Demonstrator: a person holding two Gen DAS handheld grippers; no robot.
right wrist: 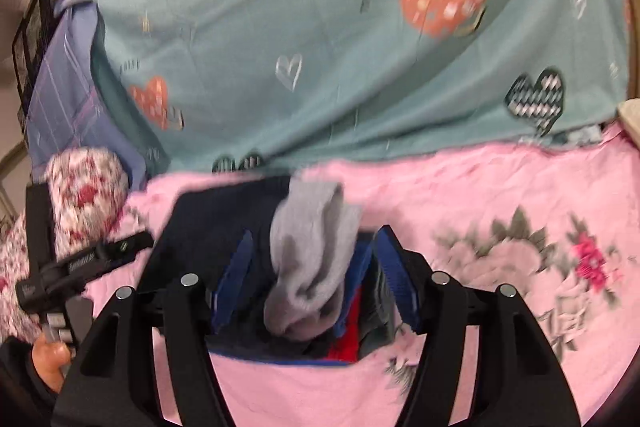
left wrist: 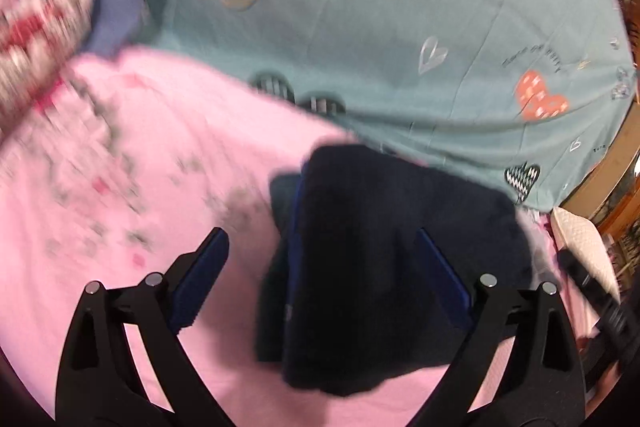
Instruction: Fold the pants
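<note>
Left wrist view showed the left gripper [left wrist: 320, 239] with its two blue-padded fingers [left wrist: 204, 267] spread wide, one on each side of the dark navy pants [left wrist: 384, 259]. The pants lay as a folded bundle on a pink floral blanket [left wrist: 120, 195] on the bed, and the pads did not press on the cloth; the right-hand pad was partly lost against the dark fabric. Beyond the blanket stretched a teal bedsheet [left wrist: 400, 27] printed with hearts, and a red-and-white floral pillow [left wrist: 36, 27] sat at the upper left, blurred. A white quilted item [left wrist: 580, 239] showed at the right edge.

The right wrist view showed the right gripper [right wrist: 316, 263] partly open, its blue pads standing on both sides of the same pants [right wrist: 208, 223]. A grey lining or pocket piece [right wrist: 312, 251] bulged up between the fingers, with a strip of red [right wrist: 344, 331] below it. Whether the pads touched the cloth could not be told through the blur, though a gap showed beside the left-hand pad. At the left edge the other gripper's black frame [right wrist: 80, 263] appeared, with part of a hand [right wrist: 48, 359] beneath it. The floral pillow [right wrist: 88, 187] and a purple striped cloth [right wrist: 64, 83] lay beyond.
</note>
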